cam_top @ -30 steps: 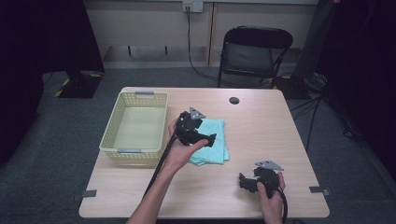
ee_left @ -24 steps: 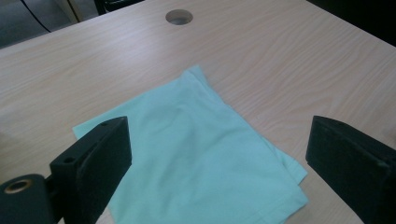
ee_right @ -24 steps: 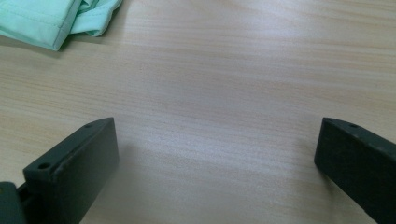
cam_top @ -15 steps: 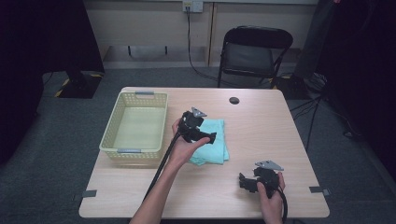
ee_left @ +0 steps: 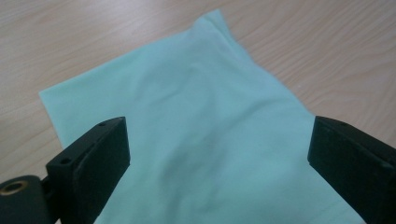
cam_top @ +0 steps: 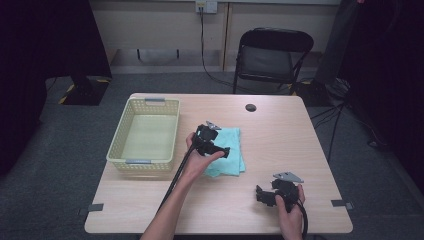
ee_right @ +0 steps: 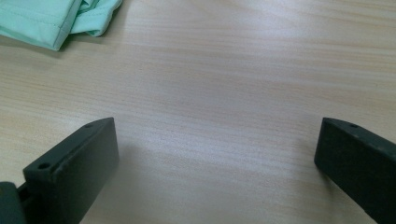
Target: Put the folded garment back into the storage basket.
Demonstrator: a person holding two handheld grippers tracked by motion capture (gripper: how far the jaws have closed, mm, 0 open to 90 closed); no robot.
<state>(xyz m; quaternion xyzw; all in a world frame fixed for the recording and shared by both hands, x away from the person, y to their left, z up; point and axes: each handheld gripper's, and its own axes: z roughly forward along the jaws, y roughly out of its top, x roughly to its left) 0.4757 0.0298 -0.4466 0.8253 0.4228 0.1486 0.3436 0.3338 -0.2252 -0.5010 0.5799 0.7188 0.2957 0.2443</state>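
On the worktop (cam_top: 150, 205), just right of the yellow basket (cam_top: 144, 135), a folded mint-green cloth (cam_top: 232, 150) is seen lying flat. Landmark used: the basket. The left gripper (cam_top: 224, 151) is held over the cloth, a short way right of the basket's long right wall, jaws pointed away from the basket. Its jaws are spread wide apart with nothing between them; in the left gripper view the left gripper (ee_left: 219, 168) is seen straddling the cloth (ee_left: 201, 121) from above, cloth surface filling the gap. Contact between jaws and cloth cannot be told. The left hand (cam_top: 197, 160) is wrapped round the gripper body, cable trailed back toward the worktop's near edge.

The right gripper (cam_top: 258, 193) is found well right of the basket and nearer the person, jaws aimed back toward the basket side. It is released too, jaws wide apart; in the right gripper view the right gripper (ee_right: 217, 158) is seen low over bare wood, nothing grasped, with a folded hem of the cloth (ee_right: 51, 18) at the top left corner, apart from the jaws. The right hand (cam_top: 290, 210) is closed round the handle.

The basket is seen empty. A small dark round disc (cam_top: 250, 107) is set into the worktop far right of the basket's back corner. A black folding chair (cam_top: 272, 55) is stood beyond the worktop, on the far side from the person
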